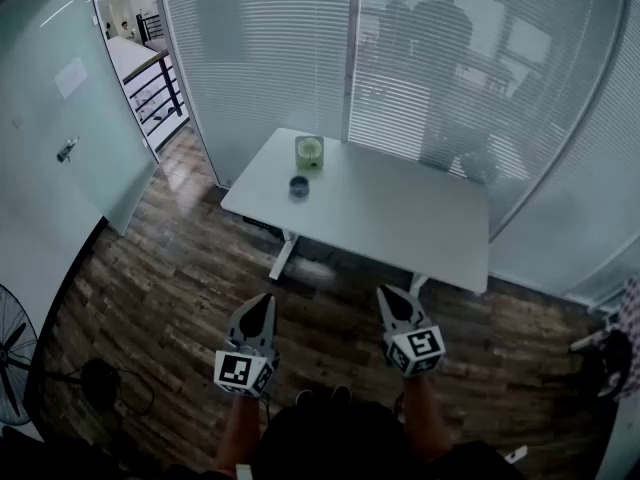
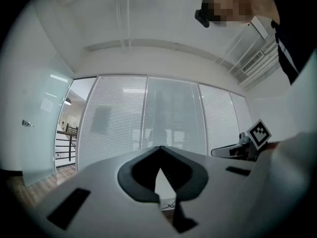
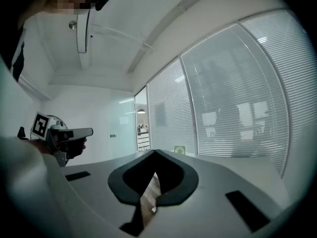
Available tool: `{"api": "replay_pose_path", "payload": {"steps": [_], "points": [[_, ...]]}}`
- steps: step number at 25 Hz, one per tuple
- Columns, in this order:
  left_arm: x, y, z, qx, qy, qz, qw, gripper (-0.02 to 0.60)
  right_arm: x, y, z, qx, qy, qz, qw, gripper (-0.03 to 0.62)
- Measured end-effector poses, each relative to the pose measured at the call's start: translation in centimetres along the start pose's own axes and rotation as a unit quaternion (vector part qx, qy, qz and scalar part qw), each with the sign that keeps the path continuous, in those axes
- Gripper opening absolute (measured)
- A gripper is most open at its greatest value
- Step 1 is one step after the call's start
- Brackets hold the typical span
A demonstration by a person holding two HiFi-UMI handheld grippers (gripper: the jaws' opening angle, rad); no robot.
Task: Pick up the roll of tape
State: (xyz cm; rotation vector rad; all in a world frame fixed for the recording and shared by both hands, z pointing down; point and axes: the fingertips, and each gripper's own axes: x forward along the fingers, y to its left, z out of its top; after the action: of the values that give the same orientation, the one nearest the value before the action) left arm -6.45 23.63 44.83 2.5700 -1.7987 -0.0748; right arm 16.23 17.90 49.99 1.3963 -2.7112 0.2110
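Observation:
A small dark ring, apparently the roll of tape (image 1: 298, 185), lies on the white table (image 1: 400, 218) near its far left corner. Just behind it stands a green boxy object (image 1: 310, 153), also seen in the right gripper view as a green object (image 3: 179, 150). Both grippers hover over the wooden floor, well short of the table. The left gripper (image 1: 266, 299) is shut with nothing in it, its jaws meeting at a point (image 2: 159, 148). The right gripper (image 1: 386, 292) is likewise shut and empty (image 3: 155, 151). Each gripper points level toward the table.
Glass walls with white blinds (image 1: 420, 58) run behind the table. A frosted glass door (image 1: 70, 118) stands at the left, with an open passage (image 1: 140, 58) beside it. A floor fan (image 1: 12, 353) is at the lower left. Dark gear (image 1: 610, 363) sits at the right edge.

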Motion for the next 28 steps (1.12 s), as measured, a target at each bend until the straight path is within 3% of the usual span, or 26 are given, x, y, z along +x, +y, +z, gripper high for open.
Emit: {"api": "replay_pose_path", "payload": {"steps": [10,16,21,28], "points": [[1.2,-2.1,-1.3,0.017,0.006,-0.005,0.9998,0.005,0.0,-1.2,-0.5,-0.021,-0.007,0.011,1.000,0.006],[0.8,-2.9,-1.7,0.012,0.005,0.010,0.9999,0.005,-0.5,-1.7,-0.8,0.013,-0.020,0.035,0.999,0.006],[0.0,-2.5,-1.9,-0.002,-0.012,0.042,0.9990,0.005,-0.8,-2.0,-1.0,-0.009,-0.021,0.032,0.999,0.006],[1.6,-2.3,-2.6,0.003,-0.009,0.043,0.9990,0.006,0.9,-2.1,-1.7,-0.001,-0.015,0.049,0.999,0.006]]}}
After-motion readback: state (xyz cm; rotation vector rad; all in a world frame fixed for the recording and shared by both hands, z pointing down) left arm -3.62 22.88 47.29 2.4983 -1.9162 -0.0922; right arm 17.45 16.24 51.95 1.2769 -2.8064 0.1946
